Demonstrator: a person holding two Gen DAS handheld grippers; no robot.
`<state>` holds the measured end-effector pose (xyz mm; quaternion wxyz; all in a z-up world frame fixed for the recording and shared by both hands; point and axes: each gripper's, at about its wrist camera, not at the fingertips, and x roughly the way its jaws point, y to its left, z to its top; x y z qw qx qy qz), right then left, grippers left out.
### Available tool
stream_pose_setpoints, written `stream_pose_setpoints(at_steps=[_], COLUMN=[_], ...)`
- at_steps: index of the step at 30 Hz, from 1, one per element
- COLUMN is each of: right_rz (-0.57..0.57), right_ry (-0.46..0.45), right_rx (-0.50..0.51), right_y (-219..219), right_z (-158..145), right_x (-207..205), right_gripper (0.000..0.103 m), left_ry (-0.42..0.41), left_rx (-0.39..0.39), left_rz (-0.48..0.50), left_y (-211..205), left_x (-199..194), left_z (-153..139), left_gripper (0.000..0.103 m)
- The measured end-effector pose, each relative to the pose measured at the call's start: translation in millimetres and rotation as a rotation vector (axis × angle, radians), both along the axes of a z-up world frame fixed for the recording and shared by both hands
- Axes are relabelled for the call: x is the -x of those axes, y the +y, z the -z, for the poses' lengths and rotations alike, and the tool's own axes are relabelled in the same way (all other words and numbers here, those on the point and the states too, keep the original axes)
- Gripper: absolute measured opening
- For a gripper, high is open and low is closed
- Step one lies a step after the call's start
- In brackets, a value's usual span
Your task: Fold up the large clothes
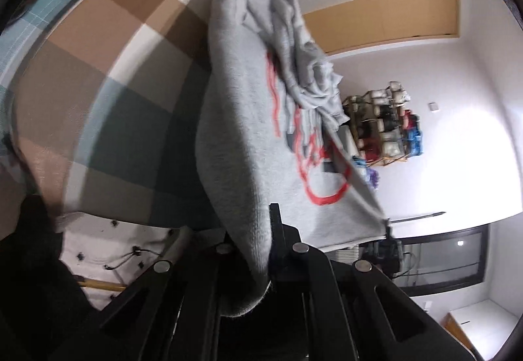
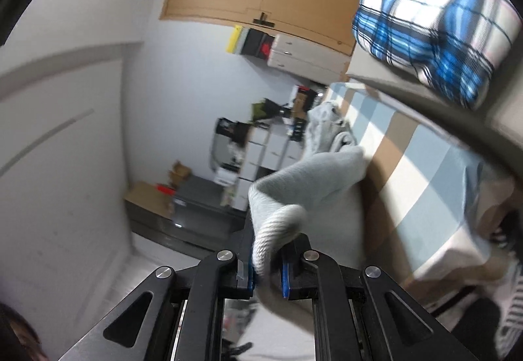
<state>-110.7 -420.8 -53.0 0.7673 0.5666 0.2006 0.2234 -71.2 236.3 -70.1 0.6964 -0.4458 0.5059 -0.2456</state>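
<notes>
The left gripper (image 1: 261, 266) has its fingers closed on the hem of a grey sweatshirt (image 1: 242, 119) with red lettering, which hangs lifted above the checked bed cover (image 1: 108, 43). Right of the bed cover, the right gripper (image 2: 266, 266) pinches a ribbed edge of the same garment between narrow, blue-padded fingers (image 2: 285, 276), pointing roughly level toward the cabinets (image 2: 261, 1).

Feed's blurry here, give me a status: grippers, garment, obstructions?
Left gripper shut on grey sweatshirt. Right gripper shut on its ribbed edge. Sweatshirt lifted over checked bedspread. No obstruction seen.
</notes>
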Motion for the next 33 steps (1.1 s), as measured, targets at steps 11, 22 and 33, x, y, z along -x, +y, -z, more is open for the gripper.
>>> stream_pose_setpoints(at_steps=[11, 22, 33], right_rz=[0.014, -0.105, -0.195], right_ry=[0.294, 0.514, 0.459], right_rx=[0.327, 0.623, 1.159], right_y=[9.5, 25.0, 71.7], right_z=[13.0, 35.6, 26.7], right_x=[-30.4, -73.0, -64.0], right_gripper=[0.011, 0.011, 0.03], left_ry=[0.051, 0.101, 0.112], left_rx=[-0.019, -0.055, -0.063], left_rz=[-0.01, 0.001, 0.025], left_y=[-7.1, -15.5, -16.7], left_x=[-7.9, -11.1, -10.1], left_z=[13.9, 19.1, 21.8], left_gripper=[0.001, 0.005, 0.005])
